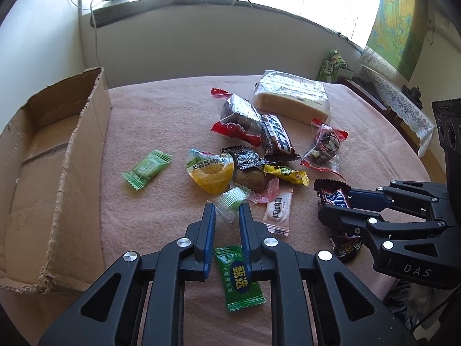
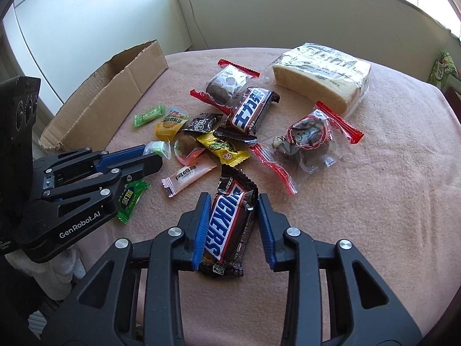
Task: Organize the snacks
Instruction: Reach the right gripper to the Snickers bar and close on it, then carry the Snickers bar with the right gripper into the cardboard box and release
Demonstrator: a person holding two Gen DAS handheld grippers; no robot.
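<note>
Closest in, my left gripper has its jaws pinched narrow on the green candy, whose long axis runs back along the fingers towards me. My right gripper has its jaws part-open astride the Snickers bar, which lies lengthwise on the bench, one pad against it and the other just beside it. Past the loose snack pile, the cardboard box stands on the left hand's side, so I judge that hand the nearer for the drop.
</note>
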